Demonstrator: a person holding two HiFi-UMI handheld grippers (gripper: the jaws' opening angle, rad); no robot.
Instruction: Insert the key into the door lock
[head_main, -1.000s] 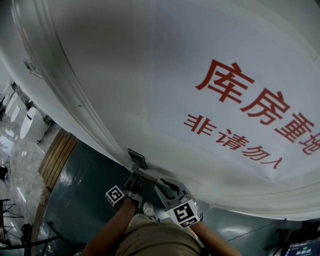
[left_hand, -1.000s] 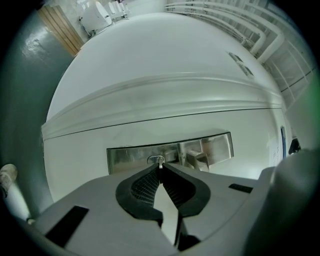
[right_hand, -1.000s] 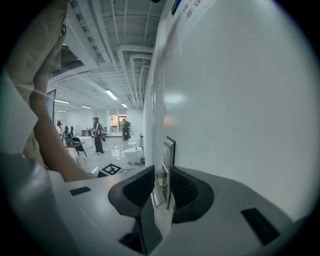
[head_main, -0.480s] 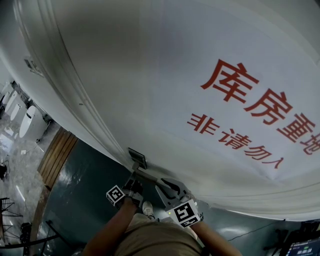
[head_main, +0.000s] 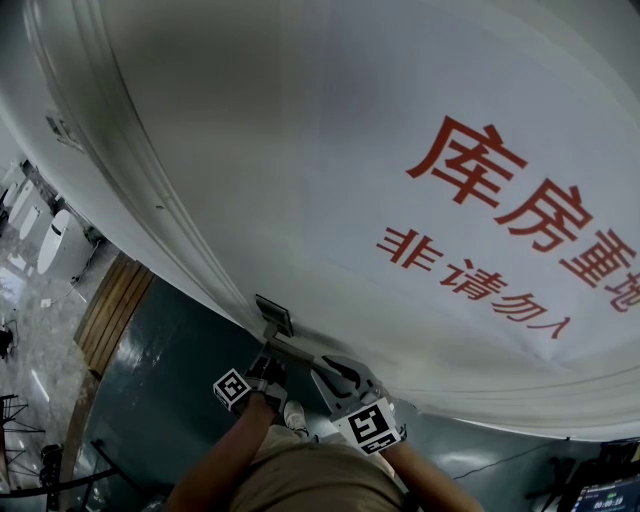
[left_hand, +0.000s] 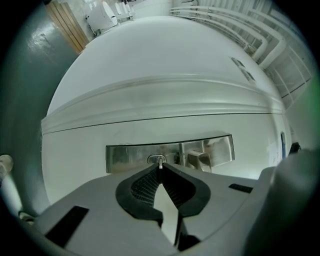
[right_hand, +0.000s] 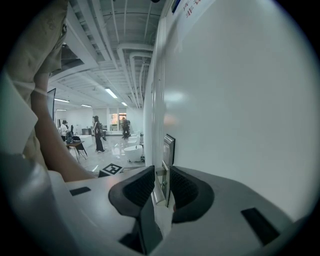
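A white door (head_main: 300, 150) with red lettering carries a metal lock plate (head_main: 274, 316) (left_hand: 125, 157) with a lever handle (head_main: 292, 351). My left gripper (head_main: 266, 360) (left_hand: 160, 167) points level at the plate, shut on a small silver key (left_hand: 160, 162). The key's tip sits at the keyhole (left_hand: 154, 159); how deep it reaches is hidden. My right gripper (head_main: 322, 366) (right_hand: 161, 187) is closed round the door handle (right_hand: 159, 186), which fills the gap between its pads. The plate (right_hand: 168, 150) shows edge-on in the right gripper view.
The door frame mouldings (head_main: 120, 180) run along the left of the door. Below lie a dark green floor (head_main: 160, 380) and a wooden strip (head_main: 115, 310). Down the hall stand white tubs (right_hand: 132, 152), a desk (right_hand: 75, 145) and several people (right_hand: 97, 132).
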